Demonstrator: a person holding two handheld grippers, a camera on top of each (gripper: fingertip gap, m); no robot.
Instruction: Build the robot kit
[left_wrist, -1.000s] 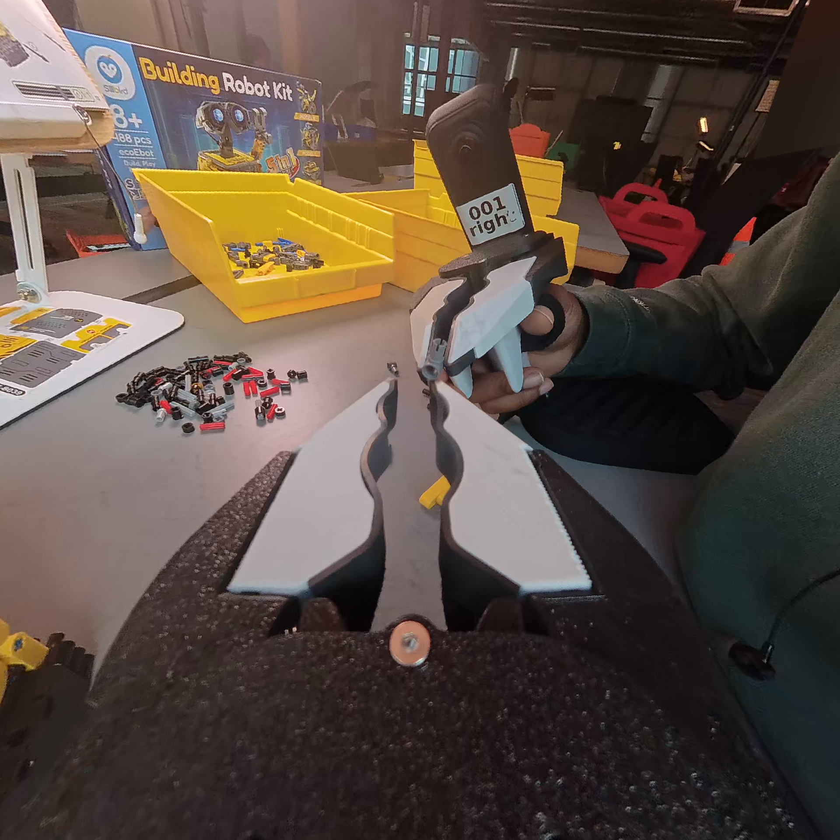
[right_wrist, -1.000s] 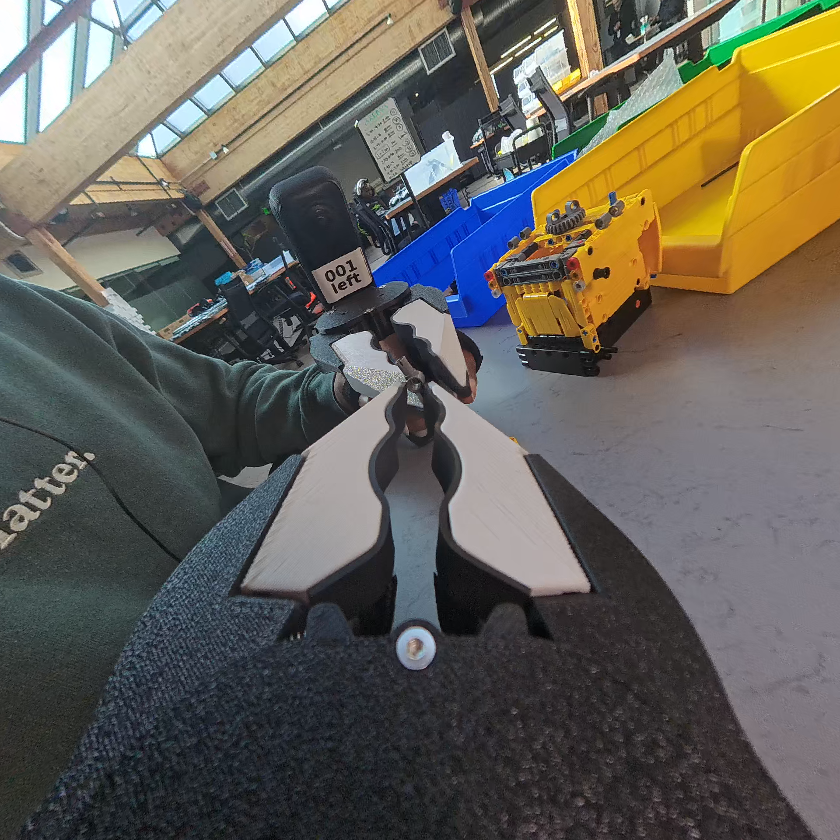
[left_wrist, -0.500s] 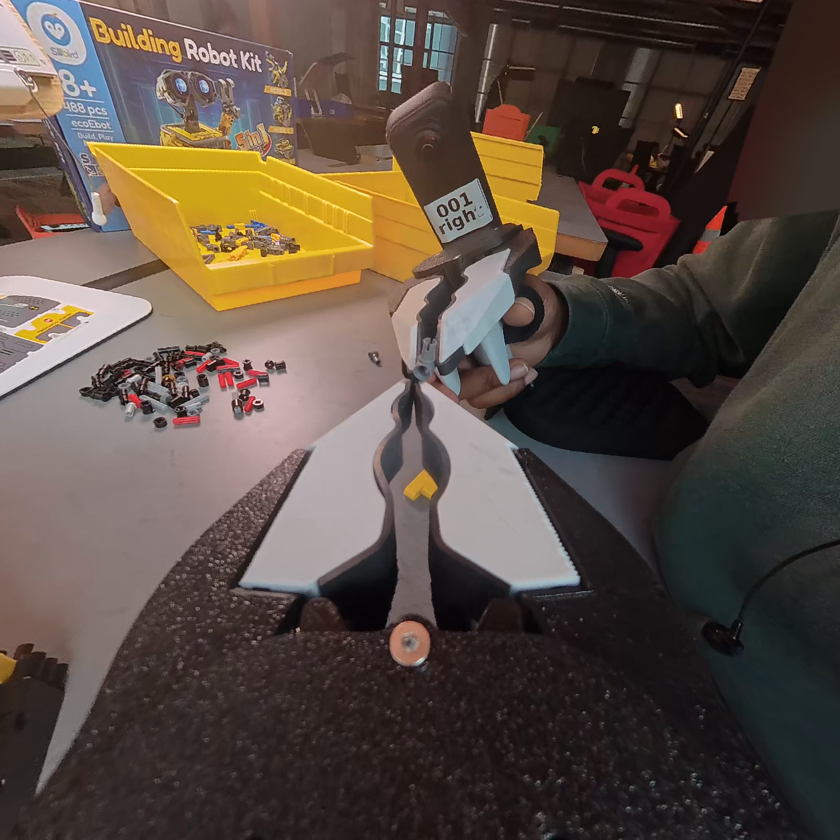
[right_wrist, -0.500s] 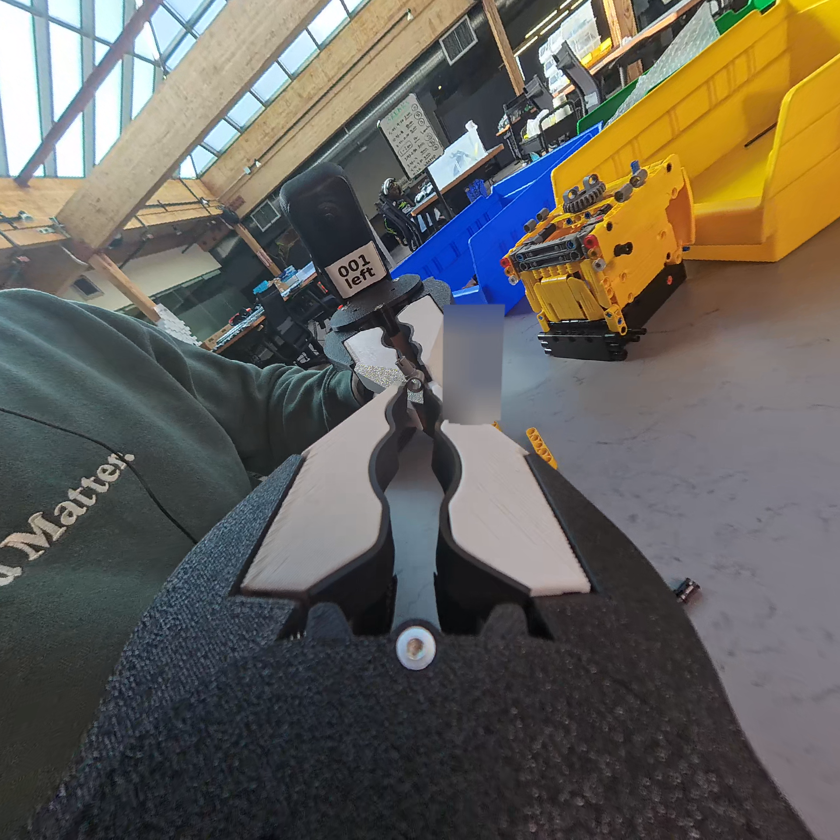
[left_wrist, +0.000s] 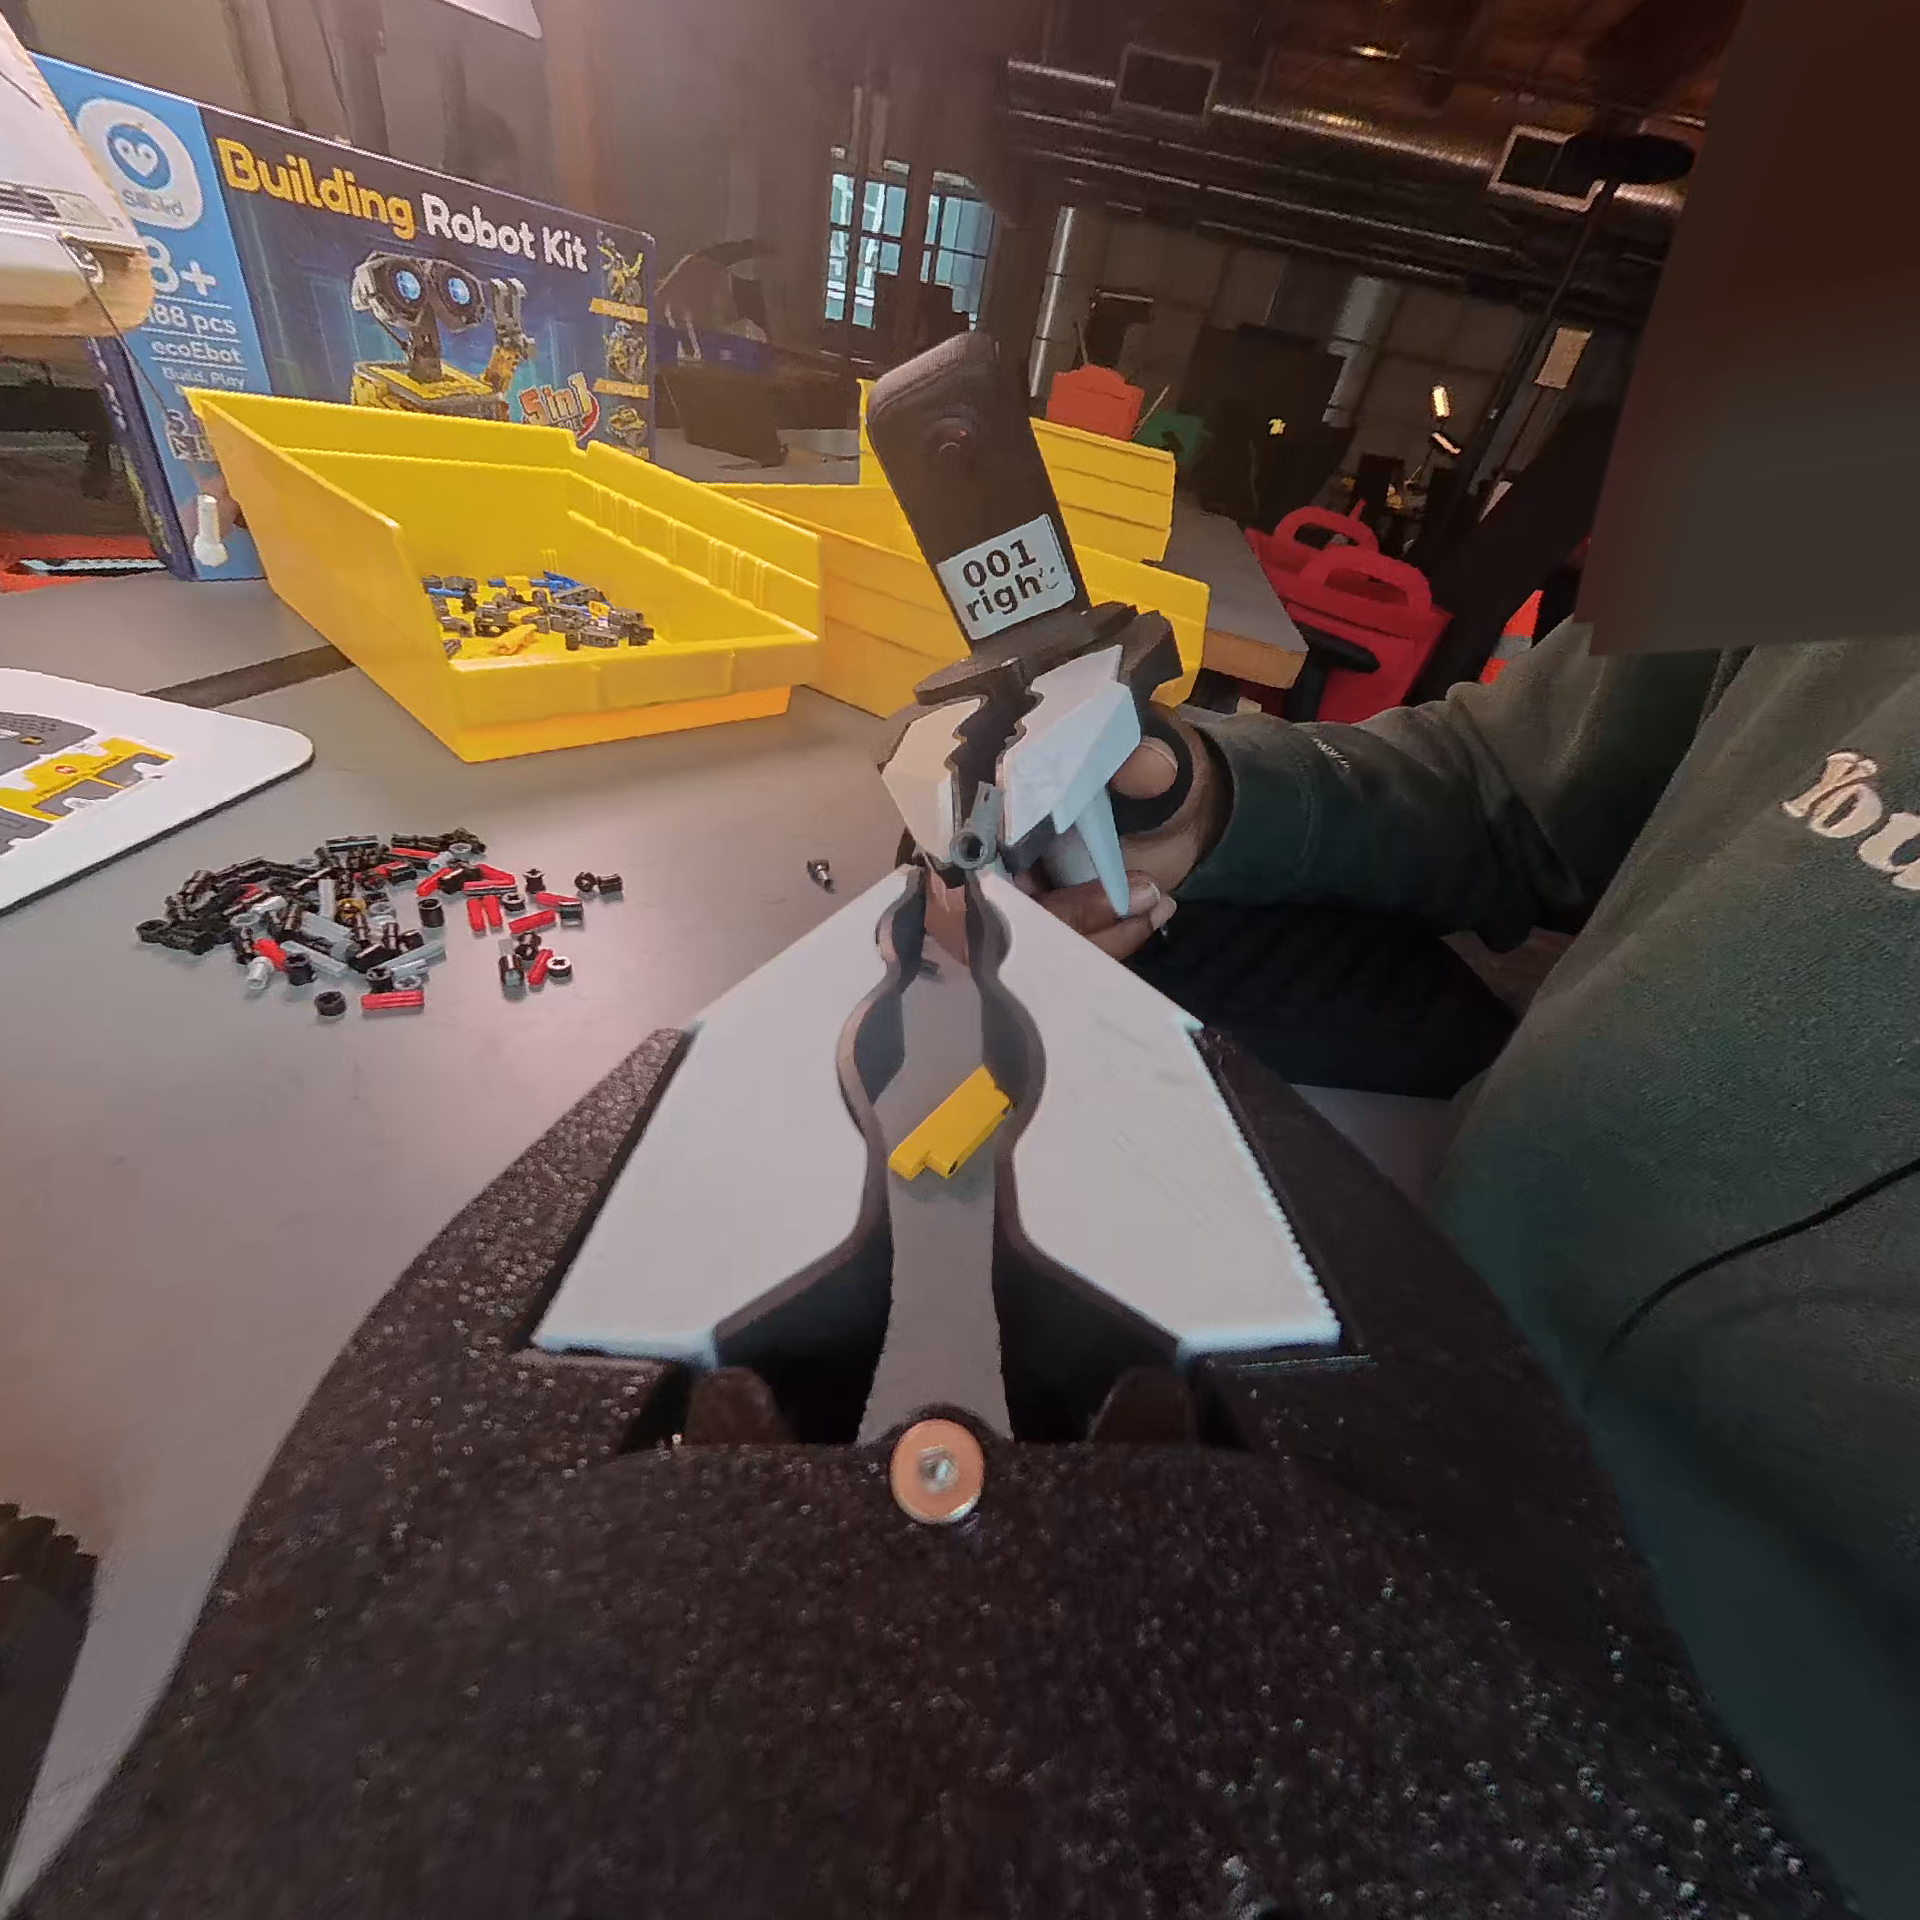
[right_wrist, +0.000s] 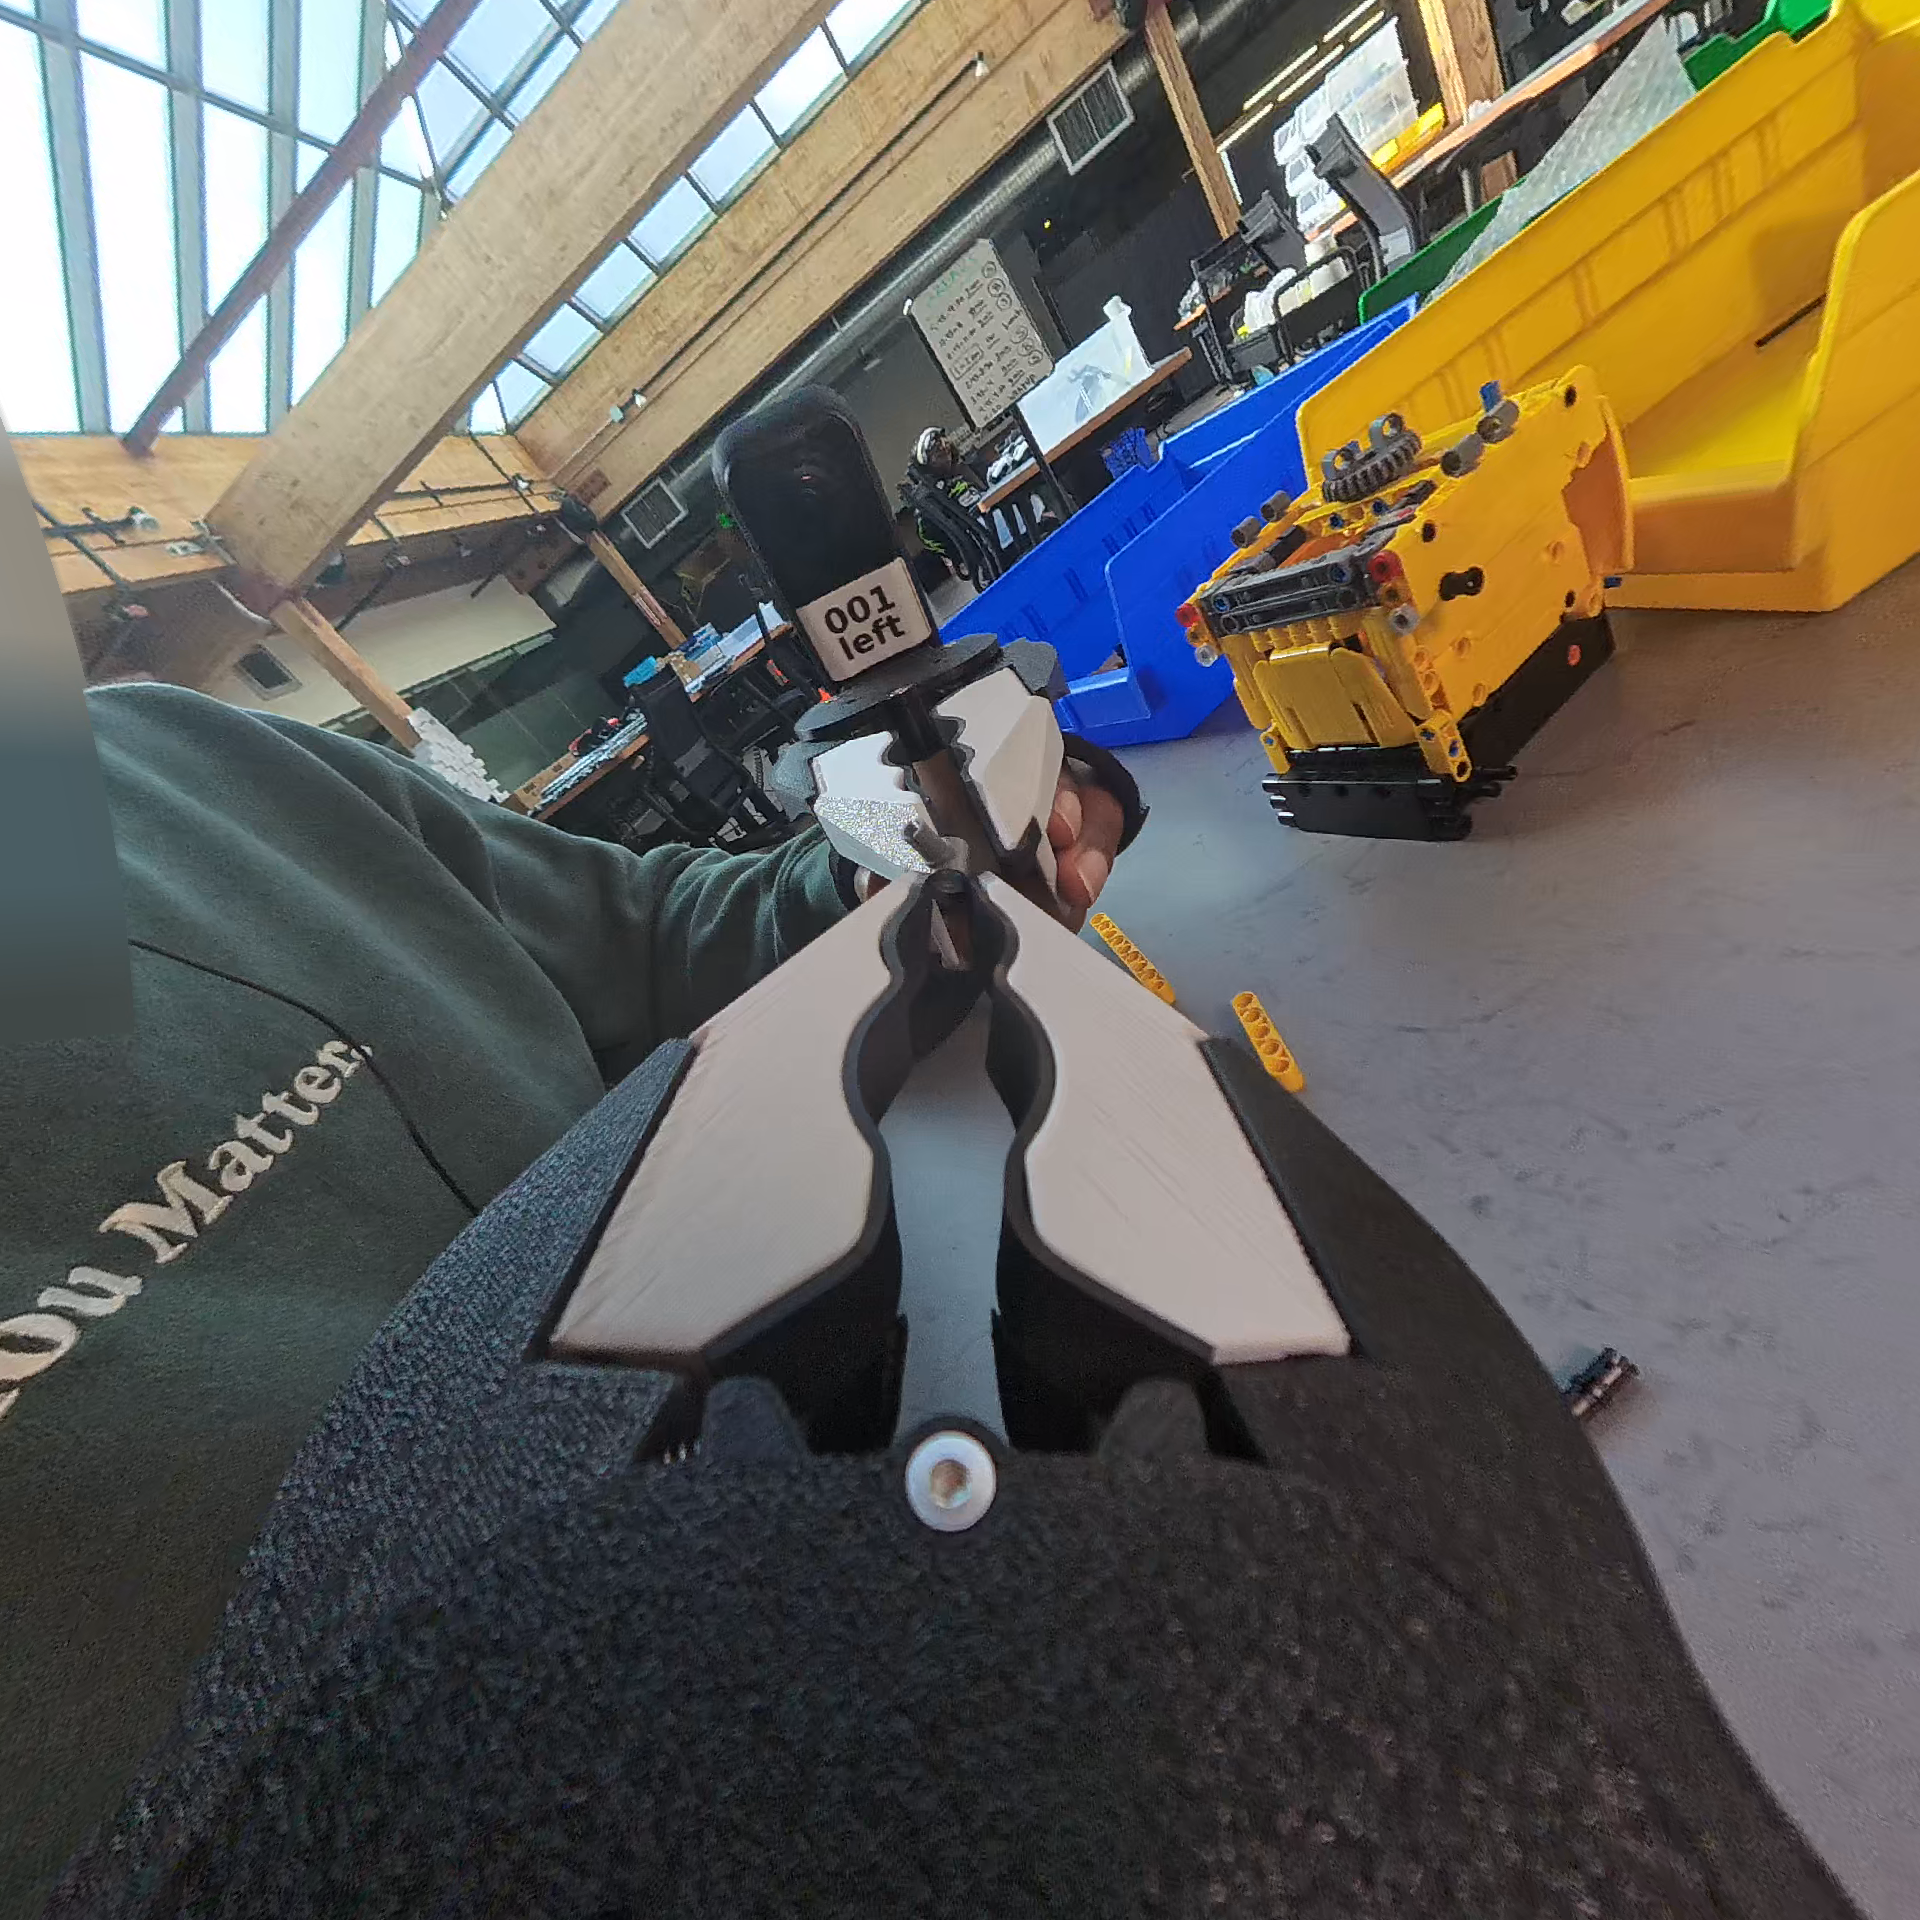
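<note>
Both sets of fingers meet tip to tip: right gripper (left_wrist: 971, 847) clenched on a small grey pin (left_wrist: 972, 844), its axis pointing at the left gripper (left_wrist: 940, 883), also clenched but on what, can't tell

Tongs (left_wrist: 943, 902): white wavy-edged fingers (left_wrist: 727, 1164), black lining, speckled black body, silver screw (left_wrist: 935, 1473); dark green sleeve (left_wrist: 1403, 821).

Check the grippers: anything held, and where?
Right gripper pinches a small grey pin by one end at its tips; left gripper seems shut on the other end.
</note>
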